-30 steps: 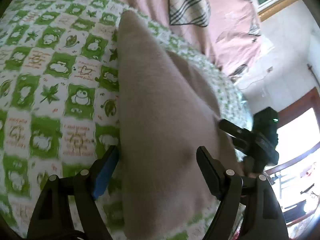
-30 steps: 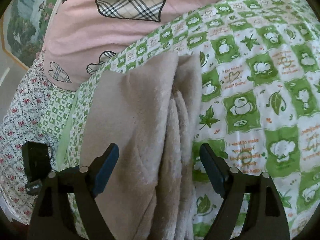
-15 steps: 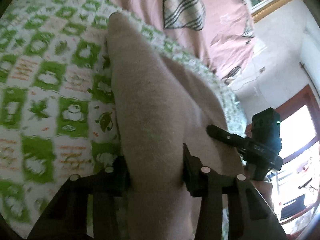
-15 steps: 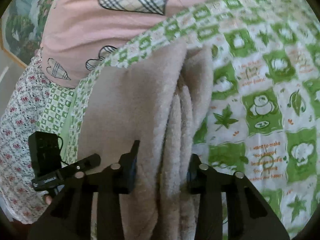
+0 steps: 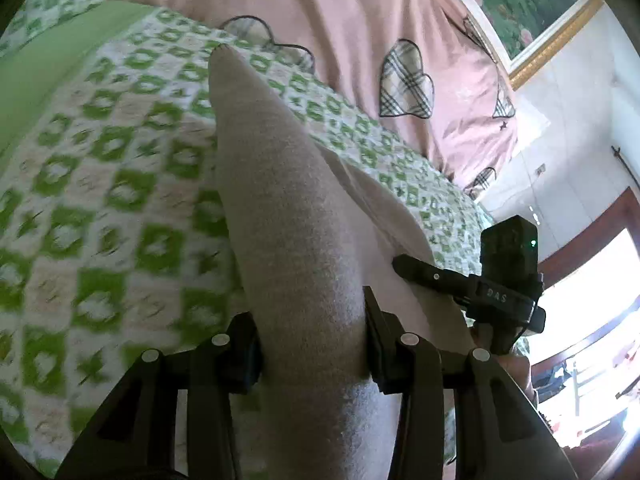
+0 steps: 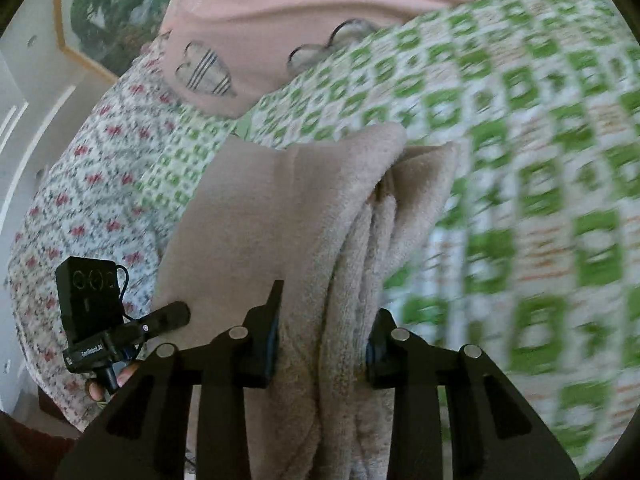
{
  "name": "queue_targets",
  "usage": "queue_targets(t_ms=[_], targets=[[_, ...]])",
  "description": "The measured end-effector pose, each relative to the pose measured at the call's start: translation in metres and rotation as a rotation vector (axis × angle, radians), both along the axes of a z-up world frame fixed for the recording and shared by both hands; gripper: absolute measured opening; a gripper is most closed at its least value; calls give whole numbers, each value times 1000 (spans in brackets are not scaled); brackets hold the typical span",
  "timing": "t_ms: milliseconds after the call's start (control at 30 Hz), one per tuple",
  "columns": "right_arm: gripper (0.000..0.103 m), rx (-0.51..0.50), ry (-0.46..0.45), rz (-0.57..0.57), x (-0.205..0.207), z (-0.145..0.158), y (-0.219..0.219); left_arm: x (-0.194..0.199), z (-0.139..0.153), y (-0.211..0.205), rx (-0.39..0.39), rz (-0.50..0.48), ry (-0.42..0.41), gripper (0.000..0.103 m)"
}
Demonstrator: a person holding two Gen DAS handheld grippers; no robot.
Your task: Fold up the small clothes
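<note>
A bed spread with a green-and-white checked quilt printed with small cartoon figures and leaves fills both views, and every place here is told from that quilt. Beyond its far edge lies a pale pink cover with plaid heart patches; past that, on a white wall, hangs a gold-framed picture of flowers and greenery. Off the quilt's side in the right wrist view a white sheet with small red flowers drapes down the bed. Since a second ago both pairs of fingers have been closing: they stood wide apart on either side of the cloth then and now press into it, and the quilt pattern, sharp before, is smeared with motion blur. The beige fleecy folded garment lies on the quilt near its edge, stretched between the two tools. The left gripper is clamped on a thick rounded roll of it, which runs away from the fingers to a blunt tip on the quilt. The right gripper is clamped on the stacked end, where several soft layers show edge-on as parallel ridges, with two rounded corners resting on the quilt. Each view catches the other tool at its margin, with fingertips of the person's hand under it.
</note>
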State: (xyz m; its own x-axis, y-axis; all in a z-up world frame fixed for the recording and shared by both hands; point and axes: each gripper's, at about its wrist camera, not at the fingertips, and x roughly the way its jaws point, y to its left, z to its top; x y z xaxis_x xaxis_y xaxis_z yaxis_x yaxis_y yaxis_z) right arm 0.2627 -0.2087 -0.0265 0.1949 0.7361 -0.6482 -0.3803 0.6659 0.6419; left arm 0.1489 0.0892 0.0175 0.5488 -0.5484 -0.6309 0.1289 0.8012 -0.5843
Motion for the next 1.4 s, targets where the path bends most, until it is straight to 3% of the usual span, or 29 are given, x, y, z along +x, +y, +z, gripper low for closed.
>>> queue_targets(t_ms=[200, 333, 467, 533, 600, 767, 867, 900, 967, 1000, 1167, 1267, 1400], targets=[[34, -37, 19, 5, -11, -22, 12, -14, -38, 22, 2, 37, 58, 46], [38, -49, 37, -13, -11, -31, 7, -12, -44, 21, -22, 41, 51, 59], [44, -51, 61, -29, -11, -36, 4, -9, -51, 22, -62, 48, 77, 64], [59, -79, 66, -36, -11, -33, 2, -9, -50, 27, -64, 54, 81, 66], [65, -127, 42, -58, -10, -24, -2, -6, -43, 35, -58, 65, 69, 68], [65, -125, -65, -110, 11, 13, -4, 17, -28, 55, -32, 120, 38, 70], [64, -134, -93, -95, 31, 16, 16, 37, -23, 60, -13, 154, 28, 70], [60, -139, -91, -89, 36, 13, 23, 45, -23, 61, -11, 160, 31, 70], [33, -158, -52, -67, 50, 0, 38, 57, -25, 60, 3, 170, 36, 70], [12, -171, -44, -67, 52, -3, 41, 64, -26, 58, 23, 177, 41, 70], [8, -135, -154, -136, 50, 22, 26, 97, -26, 48, 167, 193, 28, 29], [8, -202, -129, -135, 57, 7, 27, 117, -28, 39, 287, 211, 25, 19], [8, -231, -86, -135, 61, -17, 30, 130, -36, 30, 384, 202, 40, 19]])
